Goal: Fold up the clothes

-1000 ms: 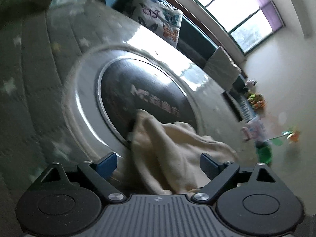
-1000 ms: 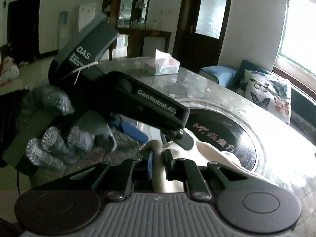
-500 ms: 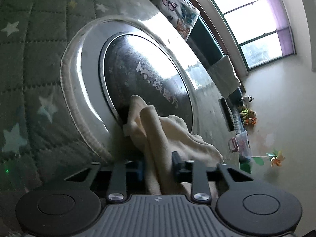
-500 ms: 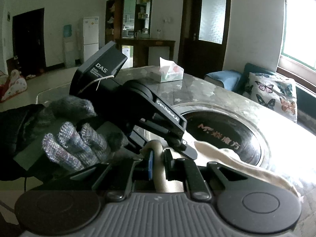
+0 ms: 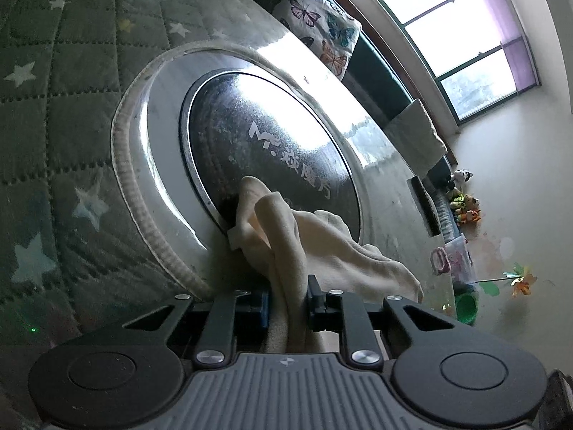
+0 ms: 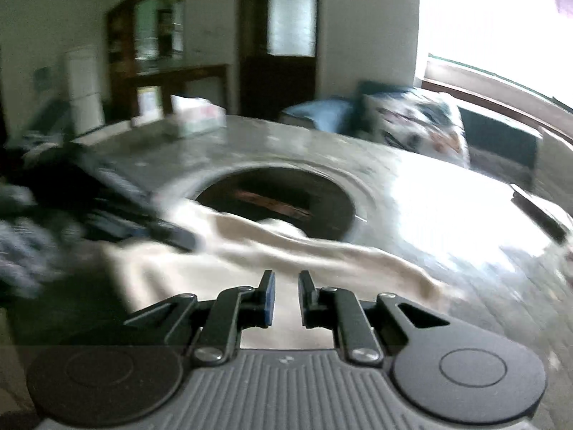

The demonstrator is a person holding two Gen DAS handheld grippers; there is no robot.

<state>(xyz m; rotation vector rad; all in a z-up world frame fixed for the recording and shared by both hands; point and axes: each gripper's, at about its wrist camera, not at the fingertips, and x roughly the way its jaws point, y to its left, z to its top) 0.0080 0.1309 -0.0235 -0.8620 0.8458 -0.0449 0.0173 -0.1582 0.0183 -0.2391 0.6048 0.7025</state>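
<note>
We see the left gripper [image 5: 288,301], jaws just closed, pinching a cream fabric garment [image 5: 322,247] over the table's round dark glass inset [image 5: 272,143], while the right gripper [image 6: 286,297] pinches it too.

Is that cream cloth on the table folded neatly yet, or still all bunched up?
Still bunched. The cream cloth lies rumpled in loose ridges across the table, one fold pinched in the left gripper.
</note>
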